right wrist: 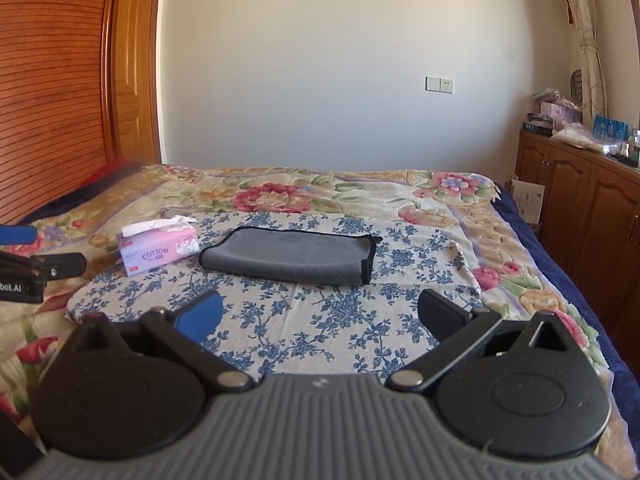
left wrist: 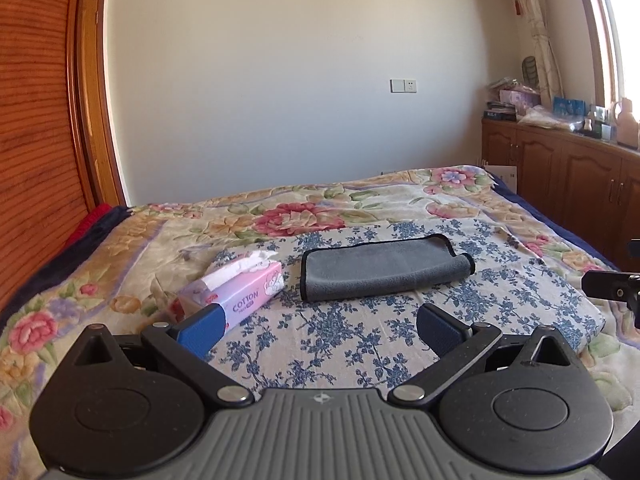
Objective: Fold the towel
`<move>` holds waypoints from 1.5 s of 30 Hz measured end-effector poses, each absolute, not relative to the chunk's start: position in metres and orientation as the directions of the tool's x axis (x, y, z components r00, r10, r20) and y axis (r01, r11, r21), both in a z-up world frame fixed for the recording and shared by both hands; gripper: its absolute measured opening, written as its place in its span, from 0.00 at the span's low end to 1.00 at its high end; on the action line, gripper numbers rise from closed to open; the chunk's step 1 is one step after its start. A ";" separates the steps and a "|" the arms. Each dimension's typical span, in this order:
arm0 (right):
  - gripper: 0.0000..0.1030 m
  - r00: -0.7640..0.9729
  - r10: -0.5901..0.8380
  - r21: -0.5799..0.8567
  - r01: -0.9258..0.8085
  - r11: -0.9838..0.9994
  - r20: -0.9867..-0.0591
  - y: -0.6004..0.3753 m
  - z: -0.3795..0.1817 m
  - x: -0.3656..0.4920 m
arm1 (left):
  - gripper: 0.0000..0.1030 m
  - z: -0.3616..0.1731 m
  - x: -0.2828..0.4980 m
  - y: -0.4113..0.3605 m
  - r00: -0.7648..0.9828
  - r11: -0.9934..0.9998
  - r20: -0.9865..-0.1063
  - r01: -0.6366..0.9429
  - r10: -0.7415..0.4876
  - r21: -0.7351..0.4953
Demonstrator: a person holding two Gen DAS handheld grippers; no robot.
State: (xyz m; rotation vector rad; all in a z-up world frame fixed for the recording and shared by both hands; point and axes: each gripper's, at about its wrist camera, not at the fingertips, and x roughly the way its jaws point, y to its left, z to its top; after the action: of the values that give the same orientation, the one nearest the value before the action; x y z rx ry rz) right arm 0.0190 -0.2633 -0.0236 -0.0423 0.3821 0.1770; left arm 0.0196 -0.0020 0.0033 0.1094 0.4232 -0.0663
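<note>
A grey towel with black trim [left wrist: 382, 268] lies folded into a long strip on a blue-flowered cloth [left wrist: 360, 332] spread on the bed. It also shows in the right wrist view [right wrist: 292, 256]. My left gripper [left wrist: 320, 324] is open and empty, held back from the towel's near edge. My right gripper [right wrist: 320, 312] is open and empty, also short of the towel. Part of the right gripper [left wrist: 612, 286] shows at the right edge of the left wrist view. Part of the left gripper [right wrist: 36, 268] shows at the left edge of the right wrist view.
A pink tissue pack [left wrist: 236, 288] lies just left of the towel, close to my left finger; it also shows in the right wrist view [right wrist: 160, 250]. A floral blanket [left wrist: 280, 216] covers the bed. A wooden headboard [left wrist: 32, 160] stands left, wooden cabinets [left wrist: 568, 172] right.
</note>
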 end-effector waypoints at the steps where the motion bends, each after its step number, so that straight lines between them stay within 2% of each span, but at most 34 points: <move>1: 1.00 0.913 0.165 -0.008 -0.181 0.983 -0.374 -0.263 -0.024 0.019 | 1.00 0.001 0.019 -0.002 0.909 0.992 -0.414 0.087 -0.041 0.092; 15: 1.00 0.930 0.136 0.014 -0.140 0.990 -0.340 -0.267 -0.031 0.019 | 1.00 -0.018 0.015 -0.001 0.916 0.989 -0.400 0.086 -0.032 0.117; 35: 1.00 0.964 0.101 -0.011 -0.107 0.994 -0.247 -0.268 -0.030 0.013 | 1.00 -0.016 0.016 0.003 0.952 0.992 -0.306 0.067 -0.030 0.110; 45: 1.00 0.968 0.081 -0.007 -0.085 0.996 -0.236 -0.270 -0.031 0.013 | 1.00 -0.016 0.014 0.007 0.958 0.994 -0.286 0.043 -0.013 0.100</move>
State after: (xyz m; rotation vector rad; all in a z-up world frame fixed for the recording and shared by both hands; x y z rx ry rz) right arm 0.0128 -0.2696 -0.0307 -0.0174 0.2375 0.0837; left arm 0.0141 0.0071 -0.0162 0.1059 0.2886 -0.0284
